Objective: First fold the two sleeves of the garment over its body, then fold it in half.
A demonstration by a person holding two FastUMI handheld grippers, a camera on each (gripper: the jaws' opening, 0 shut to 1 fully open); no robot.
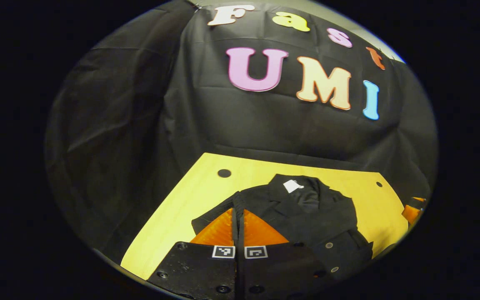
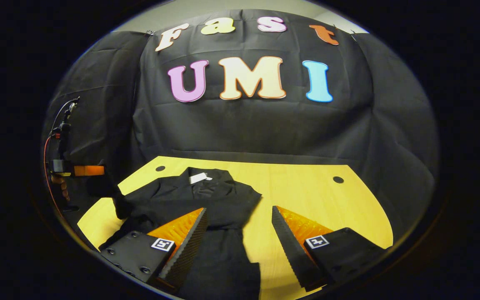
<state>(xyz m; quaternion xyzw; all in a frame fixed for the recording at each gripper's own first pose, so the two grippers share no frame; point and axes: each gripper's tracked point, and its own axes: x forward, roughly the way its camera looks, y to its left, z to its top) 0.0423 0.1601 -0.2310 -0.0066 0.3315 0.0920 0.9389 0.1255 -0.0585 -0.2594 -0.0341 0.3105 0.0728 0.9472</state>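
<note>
Garment (image 2: 190, 200): matt dark cloth, slightly fuzzy, white paper-like tag (image 2: 200, 178) at collar, beyond the fingers. Table (image 2: 306, 187): smooth pale wood-look top, low sheen. Right gripper (image 2: 240, 221) pads: ribbed.

Black screwed gripper mounts (image 2: 133, 252) (square coded tags (image 1: 223, 251)).

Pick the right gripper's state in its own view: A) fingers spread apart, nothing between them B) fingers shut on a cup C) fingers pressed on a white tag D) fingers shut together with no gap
A: in the right gripper view the right gripper has its fingers spread wide, with bare yellow table and the edge of the black garment showing in the gap, nothing held.
</note>
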